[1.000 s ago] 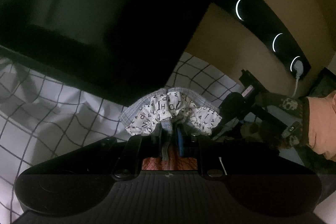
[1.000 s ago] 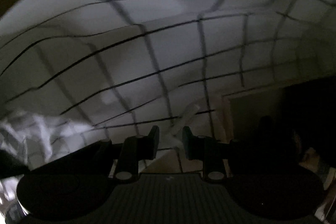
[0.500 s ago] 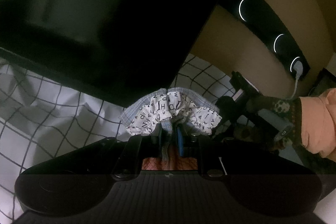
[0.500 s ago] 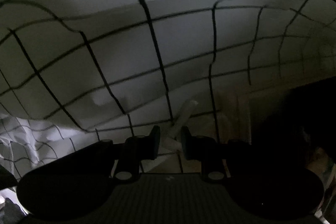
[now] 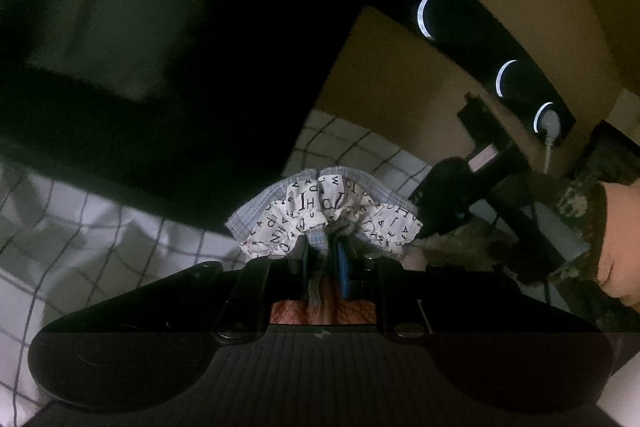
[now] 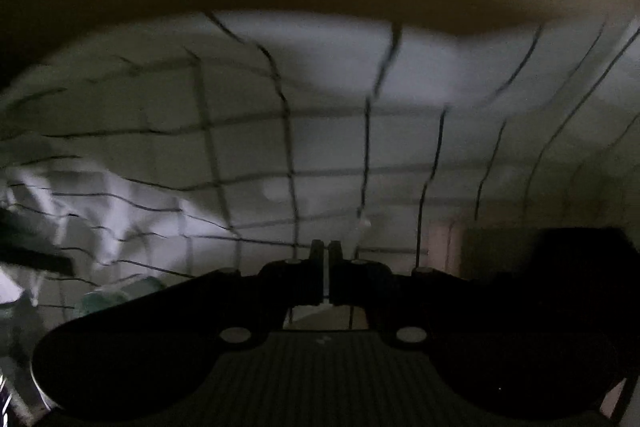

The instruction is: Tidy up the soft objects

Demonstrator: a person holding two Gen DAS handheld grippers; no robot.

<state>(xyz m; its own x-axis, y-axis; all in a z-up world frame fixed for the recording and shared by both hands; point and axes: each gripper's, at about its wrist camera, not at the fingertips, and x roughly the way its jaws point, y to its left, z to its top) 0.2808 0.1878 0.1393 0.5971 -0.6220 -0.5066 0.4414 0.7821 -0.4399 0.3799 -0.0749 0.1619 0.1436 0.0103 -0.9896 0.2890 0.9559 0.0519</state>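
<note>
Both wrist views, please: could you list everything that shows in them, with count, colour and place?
letter-print cloth: one, white with black letters and a pale blue checked edge, bunched at the tips of the left hand-held gripper.
grid-pattern sheet: one, white with dark lines, rumpled, filling the right wrist view and lying under the cloth in the left.
dark panel: one, black, upper left of the left wrist view.
lit rings: three, white arcs on a black strip, upper right.
tan wall: one, behind the strip.
left hand-held gripper: shut on the cloth.
right hand-held gripper: shut, nothing between its fingers.
sleeve: one, camouflage, right edge of the left view.
</note>
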